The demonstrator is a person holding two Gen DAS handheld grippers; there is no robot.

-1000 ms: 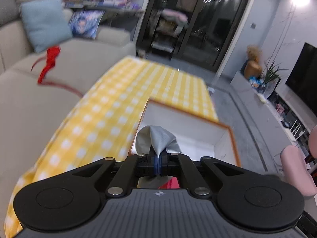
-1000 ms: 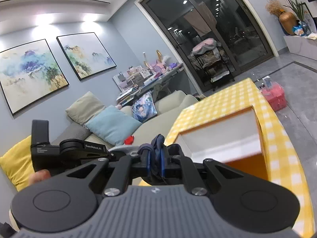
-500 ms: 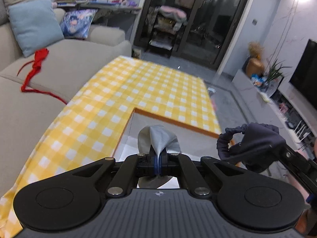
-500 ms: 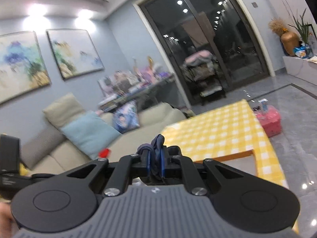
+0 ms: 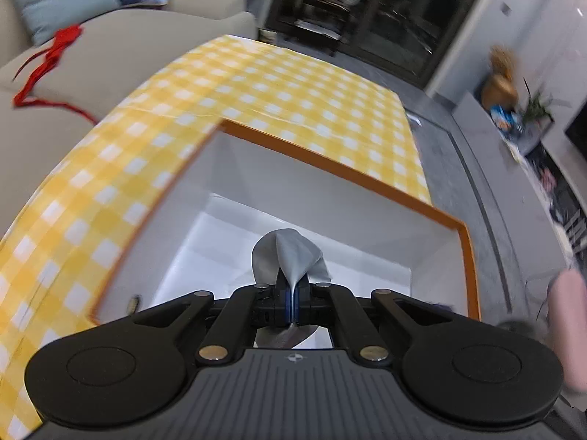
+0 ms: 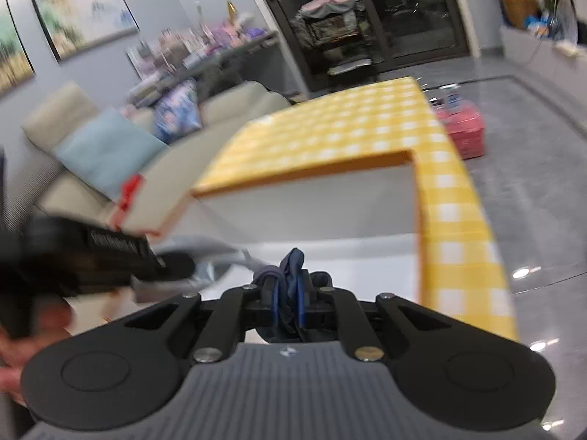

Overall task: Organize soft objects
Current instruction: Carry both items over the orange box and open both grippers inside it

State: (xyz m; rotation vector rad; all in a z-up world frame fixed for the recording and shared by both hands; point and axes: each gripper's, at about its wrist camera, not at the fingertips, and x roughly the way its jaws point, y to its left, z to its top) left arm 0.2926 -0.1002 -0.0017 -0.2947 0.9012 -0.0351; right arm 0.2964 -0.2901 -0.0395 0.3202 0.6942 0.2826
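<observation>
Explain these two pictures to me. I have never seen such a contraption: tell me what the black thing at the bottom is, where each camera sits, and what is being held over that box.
No robot here: a person carries a two-finger gripper in each hand, with a fisheye camera on each looking along its fingers. The black shape at the bottom is the gripper's own body.

The left wrist view shows the left gripper shut on a grey cloth, above an open box with an orange rim and white inside. The box stands on a yellow checked tablecloth.

The right wrist view shows the right gripper shut on a dark blue fabric piece over the same box. The other gripper appears blurred at its left. A sofa with cushions stands behind.
</observation>
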